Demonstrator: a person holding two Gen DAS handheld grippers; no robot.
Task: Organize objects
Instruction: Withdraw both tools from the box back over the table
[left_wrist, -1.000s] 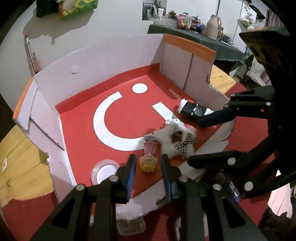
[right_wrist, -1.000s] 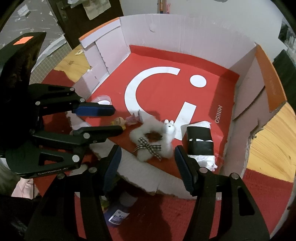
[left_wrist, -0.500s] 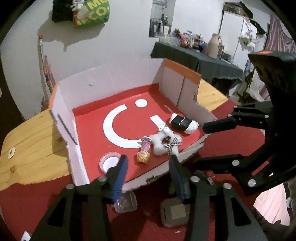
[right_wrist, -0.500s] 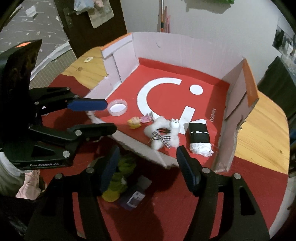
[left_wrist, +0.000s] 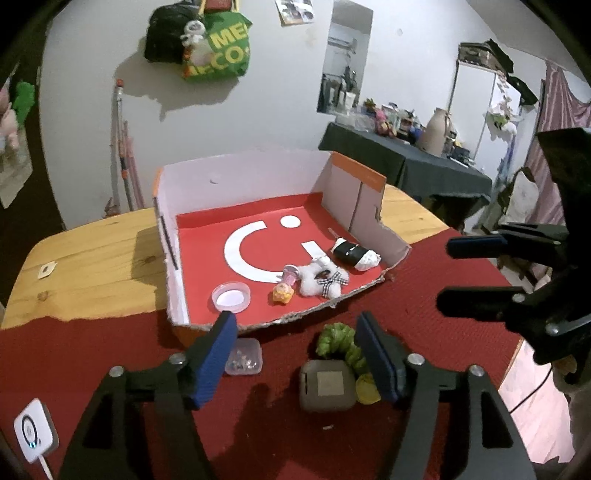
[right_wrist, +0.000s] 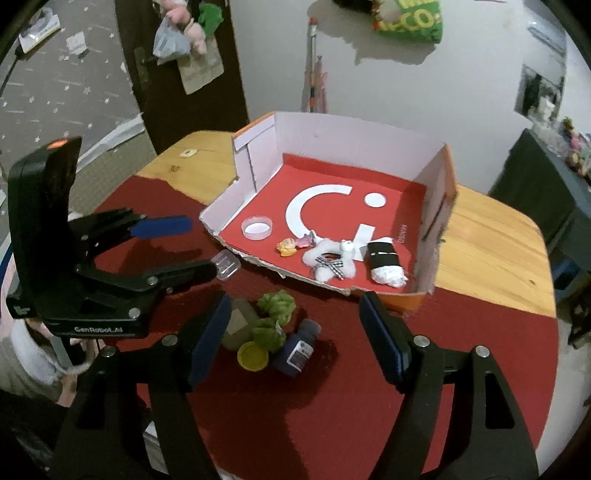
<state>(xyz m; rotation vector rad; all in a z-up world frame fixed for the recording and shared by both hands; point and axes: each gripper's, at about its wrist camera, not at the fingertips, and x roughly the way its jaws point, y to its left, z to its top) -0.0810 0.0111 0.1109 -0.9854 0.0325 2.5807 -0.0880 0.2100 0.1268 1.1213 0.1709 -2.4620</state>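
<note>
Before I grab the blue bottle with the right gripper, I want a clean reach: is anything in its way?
Nothing visible blocks it. The blue bottle lies on the red cloth ahead of the right gripper, whose jaws are opening and empty; a green toy touches its side.

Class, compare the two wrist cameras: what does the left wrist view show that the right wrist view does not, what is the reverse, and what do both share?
Only the left wrist view: a white device on the red cloth and a dark-covered table behind.

Only the right wrist view: a blue bottle by the green plush.

Both: the box, with the round lid, small doll, white plush and black-and-white roll inside, and outside it the green plush and clear case.
</note>
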